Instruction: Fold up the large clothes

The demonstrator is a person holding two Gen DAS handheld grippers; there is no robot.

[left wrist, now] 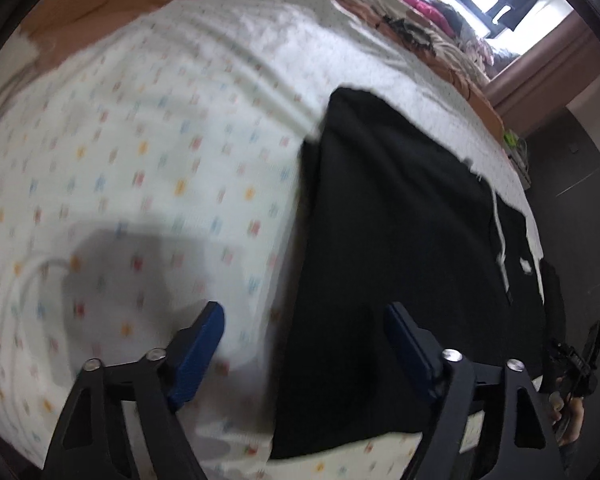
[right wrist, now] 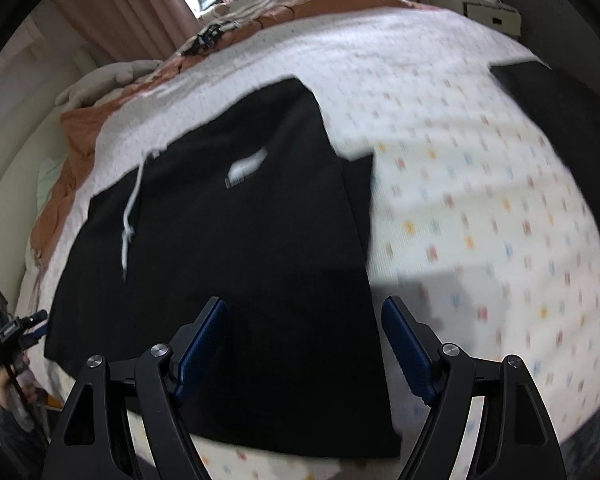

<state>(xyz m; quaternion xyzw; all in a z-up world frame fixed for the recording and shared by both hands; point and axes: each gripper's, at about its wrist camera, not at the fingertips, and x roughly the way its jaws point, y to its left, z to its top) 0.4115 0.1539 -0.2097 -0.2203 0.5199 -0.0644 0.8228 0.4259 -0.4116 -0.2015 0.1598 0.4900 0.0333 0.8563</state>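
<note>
A black hooded garment (left wrist: pixel 400 220) lies folded flat on the bed's white dotted cover (left wrist: pixel 140 160), its white drawstring (left wrist: pixel 500 236) running down the chest. My left gripper (left wrist: pixel 304 320) hovers open over the garment's left edge, one pad above the cover and one above the cloth, with nothing between them. In the right wrist view the same garment (right wrist: pixel 240 240) shows a white logo (right wrist: pixel 246 168) and the drawstring (right wrist: pixel 130 216). My right gripper (right wrist: pixel 304 316) is open above its lower right part, empty. Both views are motion-blurred.
A brown blanket (left wrist: pixel 100 4) and a heap of colourful clothes (left wrist: pixel 420 8) lie at the bed's far end by pink curtains (right wrist: pixel 120 8). Another dark cloth (right wrist: pixel 560 120) lies at the bed's right edge. A white drawer unit (right wrist: pixel 488 12) stands beyond. A dark floor (left wrist: pixel 572 160) borders the bed.
</note>
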